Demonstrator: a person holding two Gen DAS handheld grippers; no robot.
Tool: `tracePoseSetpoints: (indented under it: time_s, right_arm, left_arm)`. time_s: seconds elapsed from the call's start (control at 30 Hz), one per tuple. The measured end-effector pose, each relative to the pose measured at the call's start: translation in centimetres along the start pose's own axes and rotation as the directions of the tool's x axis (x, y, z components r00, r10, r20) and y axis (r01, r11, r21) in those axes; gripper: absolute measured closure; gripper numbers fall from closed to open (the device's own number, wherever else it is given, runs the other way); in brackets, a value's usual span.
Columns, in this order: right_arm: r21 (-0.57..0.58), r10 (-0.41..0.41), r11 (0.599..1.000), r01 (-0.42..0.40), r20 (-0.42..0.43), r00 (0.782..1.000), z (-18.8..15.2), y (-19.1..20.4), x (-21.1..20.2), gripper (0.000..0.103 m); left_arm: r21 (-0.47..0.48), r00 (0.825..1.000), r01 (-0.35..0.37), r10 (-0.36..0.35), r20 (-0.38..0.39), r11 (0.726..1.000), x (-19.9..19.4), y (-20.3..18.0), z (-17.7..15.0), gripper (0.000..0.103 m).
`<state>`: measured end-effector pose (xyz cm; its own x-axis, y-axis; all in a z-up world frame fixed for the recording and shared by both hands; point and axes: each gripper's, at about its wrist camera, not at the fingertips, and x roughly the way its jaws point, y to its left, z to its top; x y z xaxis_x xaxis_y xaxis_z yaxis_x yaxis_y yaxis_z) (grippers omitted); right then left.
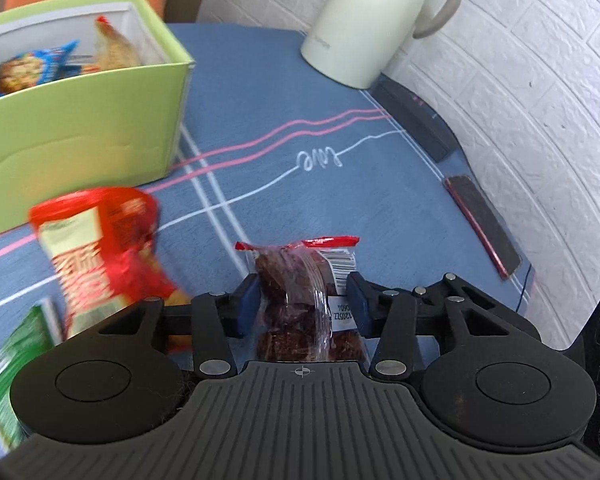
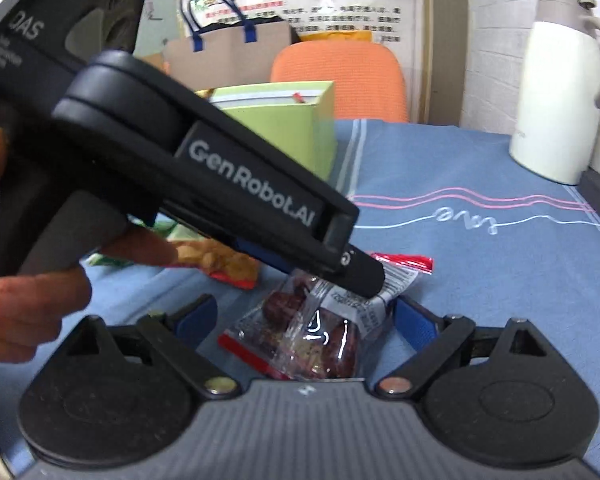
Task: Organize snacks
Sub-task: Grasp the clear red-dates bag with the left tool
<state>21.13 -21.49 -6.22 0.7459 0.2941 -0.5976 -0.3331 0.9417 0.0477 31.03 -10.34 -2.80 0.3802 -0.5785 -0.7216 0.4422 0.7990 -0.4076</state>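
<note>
Clear plastic, edged in red and packed with dark red dates, is lying on the blue cloth-covered worktop point(image 1: 340, 128) as a small snack packet point(image 1: 300, 300), right between the blue pads of the left tool point(image 1: 306, 300). In the left wrist view the pads are sitting close to both sides of the packet, the left one apparently touching the wrapper and the right one at its barcode label, though a firm squeeze cannot be confirmed. To the left, a blurred red and cream snack bag point(image 1: 100, 248) is lying near a green packet point(image 1: 16, 364) at the near left edge. Further left and farther away, a light green open cardboard box point(image 1: 80, 120) is holding a blue cookie packet point(image 1: 36, 64) and other wrappers. A cream thermos jug with a grey handle point(image 1: 364, 20) is standing at the far right by the white brick-patterned wall.

In the right wrist view, the right tool point(image 2: 306, 318) is standing released, its blue pads spread wide on either side of the near end of the same date packet point(image 2: 320, 344) without touching it. The black left tool point(image 2: 364, 276) is reaching down from the upper left onto the packet's far end, a person's hand point(image 2: 32, 272) holding its grip. An orange snack bag point(image 2: 224, 264) is lying on the left, the green box point(image 2: 292, 128) is standing behind, and an orange chair point(image 2: 340, 80) is farther back.
</note>
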Motion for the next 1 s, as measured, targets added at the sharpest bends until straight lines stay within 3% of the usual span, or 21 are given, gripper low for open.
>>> tracePoseSetpoints:
  time_s: [0.23, 0.37, 0.47, 0.53, 0.63, 0.7, 0.77, 0.9, 1.0]
  right_arm:
    - [-0.086, 0.054, 0.995, -0.054, -0.004, 0.999, -1.5, 6.9, -2.5, 0.009]
    - [-0.109, 0.082, 0.991, -0.084, -0.020, 0.996, -1.7, 11.1, -1.7, 0.010]
    - [-0.123, 0.122, 0.984, -0.127, -0.050, 0.991, -1.9, 13.5, -0.5, 0.009]
    - [-0.150, 0.095, 0.984, -0.098, -0.025, 0.995, -2.2, 14.8, -0.3, 0.009]
    - [-0.137, 0.098, 0.986, -0.094, 0.025, 0.995, -3.1, 14.7, -0.7, 0.009]
    - [-0.168, 0.120, 0.979, -0.112, 0.034, 0.992, -3.6, 14.4, -1.1, 0.009]
    - [-0.153, 0.110, 0.982, -0.110, -0.005, 0.994, -3.0, 13.9, -1.6, 0.010]
    - [-0.152, 0.081, 0.986, -0.073, 0.042, 0.996, -2.5, 13.0, -3.3, 0.010]
    - [-0.159, 0.100, 0.983, -0.094, 0.030, 0.995, -2.4, 12.9, -3.1, 0.010]
  left_arm:
    - [-0.027, 0.993, -0.094, 0.096, 0.063, 0.995, -6.3, 0.4, -6.3, 0.073]
    - [-0.133, 0.990, -0.101, 0.113, 0.087, 0.986, -9.8, 2.9, -10.0, 0.071]
    - [-0.212, 0.984, -0.116, 0.141, 0.108, 0.970, -11.4, 5.1, -11.9, 0.062]
    - [-0.251, 0.982, -0.110, 0.145, 0.124, 0.962, -12.2, 6.0, -12.6, 0.060]
    - [-0.267, 0.980, -0.094, 0.136, 0.142, 0.959, -12.8, 6.5, -13.2, 0.056]
    - [-0.268, 0.981, -0.087, 0.130, 0.146, 0.960, -12.9, 6.6, -13.4, 0.046]
    - [-0.262, 0.981, -0.085, 0.128, 0.149, 0.961, -12.8, 6.5, -13.5, 0.046]
    - [-0.268, 0.980, -0.067, 0.114, 0.163, 0.961, -12.9, 6.5, -13.5, 0.046]
    - [-0.279, 0.979, -0.064, 0.114, 0.167, 0.958, -12.8, 6.6, -13.2, 0.047]
